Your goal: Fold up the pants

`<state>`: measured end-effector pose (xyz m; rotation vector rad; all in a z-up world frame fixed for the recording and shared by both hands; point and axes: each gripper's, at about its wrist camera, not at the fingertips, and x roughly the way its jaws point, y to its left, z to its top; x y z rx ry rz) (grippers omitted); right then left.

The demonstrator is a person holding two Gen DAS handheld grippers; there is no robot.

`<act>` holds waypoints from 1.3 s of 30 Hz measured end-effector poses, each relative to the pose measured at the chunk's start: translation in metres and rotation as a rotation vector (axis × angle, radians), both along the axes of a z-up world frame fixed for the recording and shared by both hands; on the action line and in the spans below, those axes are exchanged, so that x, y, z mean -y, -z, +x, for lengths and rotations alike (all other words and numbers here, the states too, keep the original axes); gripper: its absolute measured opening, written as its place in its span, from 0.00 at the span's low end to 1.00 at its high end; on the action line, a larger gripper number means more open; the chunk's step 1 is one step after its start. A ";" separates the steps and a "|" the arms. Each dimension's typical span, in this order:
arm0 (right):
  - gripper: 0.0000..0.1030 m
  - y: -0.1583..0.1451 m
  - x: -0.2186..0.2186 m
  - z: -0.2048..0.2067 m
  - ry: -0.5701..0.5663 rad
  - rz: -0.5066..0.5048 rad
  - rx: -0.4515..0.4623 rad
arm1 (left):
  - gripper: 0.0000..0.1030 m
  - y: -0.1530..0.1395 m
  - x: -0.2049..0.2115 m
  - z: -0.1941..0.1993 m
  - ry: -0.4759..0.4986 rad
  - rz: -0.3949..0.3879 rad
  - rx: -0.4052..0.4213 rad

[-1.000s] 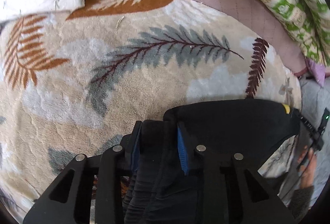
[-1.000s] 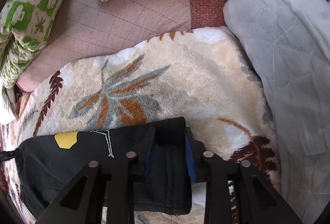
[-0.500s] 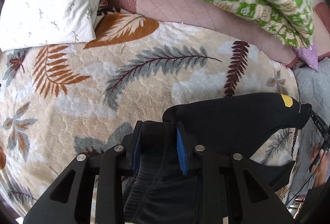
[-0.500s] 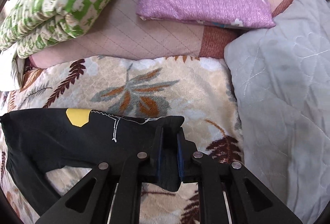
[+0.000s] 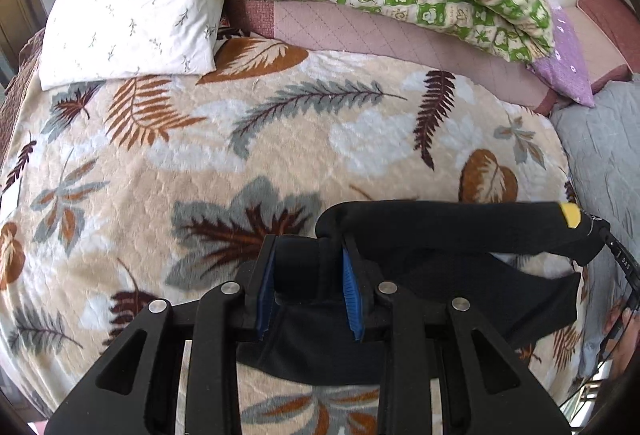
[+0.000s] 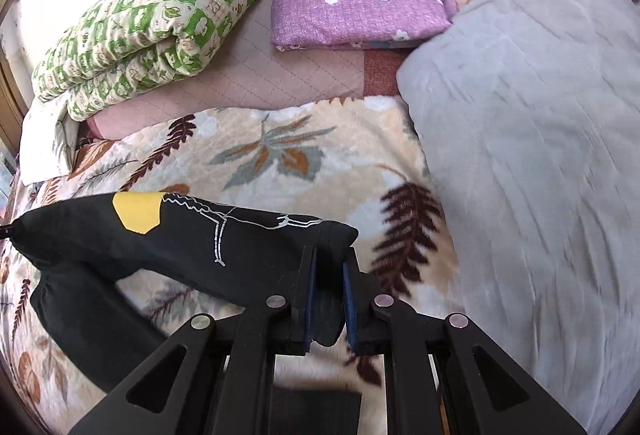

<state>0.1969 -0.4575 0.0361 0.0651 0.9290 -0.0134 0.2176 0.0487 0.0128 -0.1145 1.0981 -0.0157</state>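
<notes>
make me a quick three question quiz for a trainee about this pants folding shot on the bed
1. True or false: the black pants hang stretched between the left claw and the right claw.
2. What colour is the patch on the pants?
3. Which lies beside the green checked quilt: A) purple floral bundle, B) red towel?

Key: 1 true; 2 yellow; 3 A.

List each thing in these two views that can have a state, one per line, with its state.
Black pants: lifted, stretched between both grippers.
Left gripper: shut on pants.
Right gripper: shut on pants.
Green checked quilt: folded.
Purple floral bedding: folded.
Leaf-print blanket: spread flat.
</notes>
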 end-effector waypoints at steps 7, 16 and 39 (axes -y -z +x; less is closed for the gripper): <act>0.11 0.013 0.003 -0.071 -0.018 0.101 0.033 | 0.27 0.037 -0.006 -0.044 0.019 -0.014 -0.078; 0.11 0.035 0.012 -0.149 0.027 0.267 0.083 | 0.27 0.065 -0.020 -0.079 0.020 -0.067 -0.132; 0.51 -0.009 0.005 -0.209 0.072 0.270 0.055 | 0.53 0.014 -0.072 -0.075 -0.004 -0.205 -0.130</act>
